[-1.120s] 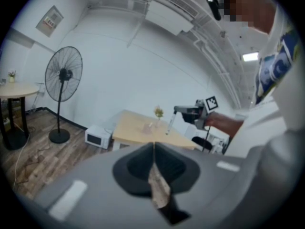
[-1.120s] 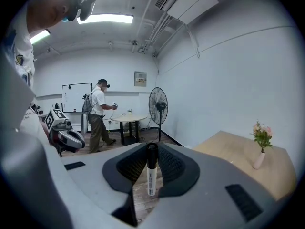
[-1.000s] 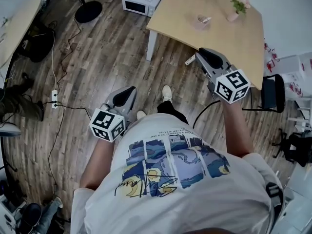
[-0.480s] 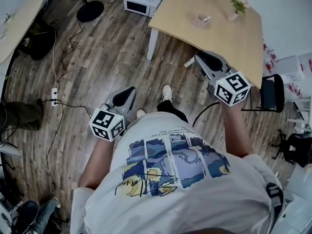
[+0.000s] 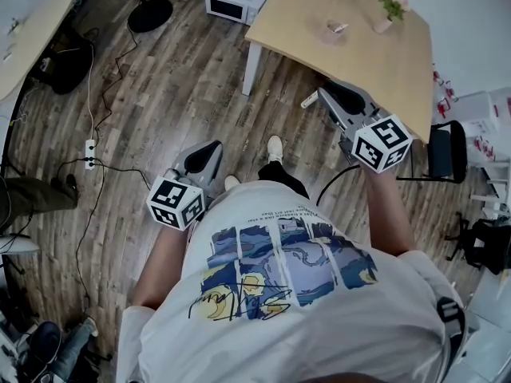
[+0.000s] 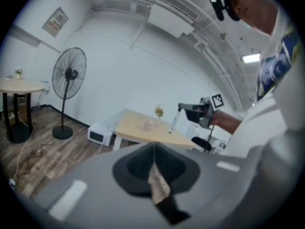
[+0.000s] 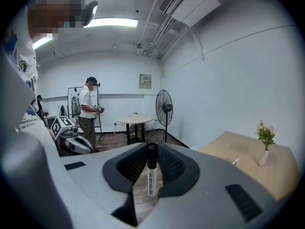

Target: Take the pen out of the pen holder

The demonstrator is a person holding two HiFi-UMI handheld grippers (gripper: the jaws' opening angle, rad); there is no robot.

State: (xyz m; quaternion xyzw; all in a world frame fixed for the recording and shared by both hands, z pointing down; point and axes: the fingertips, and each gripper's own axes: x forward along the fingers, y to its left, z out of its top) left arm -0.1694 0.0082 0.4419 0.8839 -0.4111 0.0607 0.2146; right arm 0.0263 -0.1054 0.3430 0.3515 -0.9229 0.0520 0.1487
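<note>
The pen [image 7: 151, 175] stood upright (black cap on top), clamped between the jaws of the right gripper [image 5: 326, 94], over the floor just beside the table [image 5: 399, 62]. The left gripper [image 6: 153, 151] had its jaws pressed together on nothing.

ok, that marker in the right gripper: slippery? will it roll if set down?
Likely stiff and light: the marker is a slim, straight barrel. Its smooth body could slide in the right gripper. It looks round with no clip showing, so it would probably roll on the table.
</note>
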